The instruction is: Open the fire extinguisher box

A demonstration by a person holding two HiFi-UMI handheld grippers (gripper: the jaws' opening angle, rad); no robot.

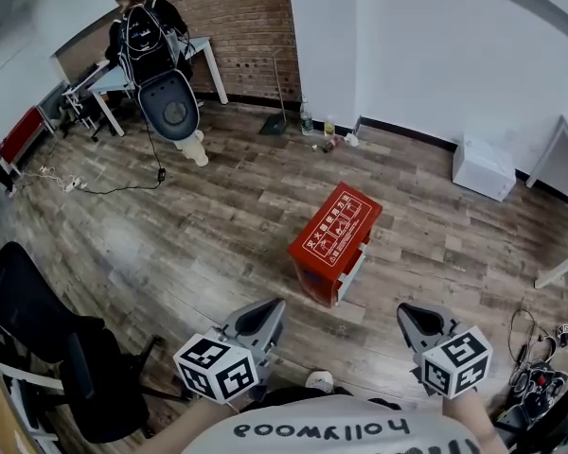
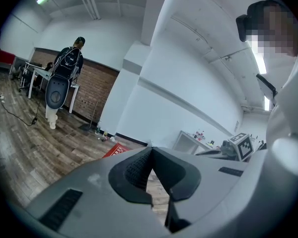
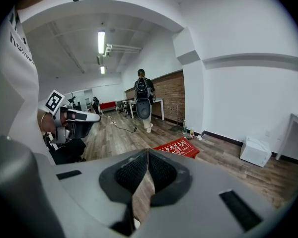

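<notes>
The red fire extinguisher box (image 1: pixel 336 239) stands on the wooden floor in the middle of the head view, with its lid down and white print on top. Its top also shows beyond the jaws as a red box (image 2: pixel 116 150) in the left gripper view and as a red box (image 3: pixel 178 147) in the right gripper view. My left gripper (image 1: pixel 268 312) is held short of the box on its near left, its jaws together and empty. My right gripper (image 1: pixel 410 314) hangs to the near right of the box, also shut on nothing. Tips meet in both gripper views: left gripper (image 2: pixel 150 148), right gripper (image 3: pixel 147 151).
A person with a backpack (image 1: pixel 147 26) stands at a white table (image 1: pixel 199 50) at the far left. A white box (image 1: pixel 483 166) sits by the right wall. A black chair (image 1: pixel 57 348) is at my near left, and cables (image 1: pixel 540 372) lie at the near right. Bottles (image 1: pixel 308 121) stand by the pillar.
</notes>
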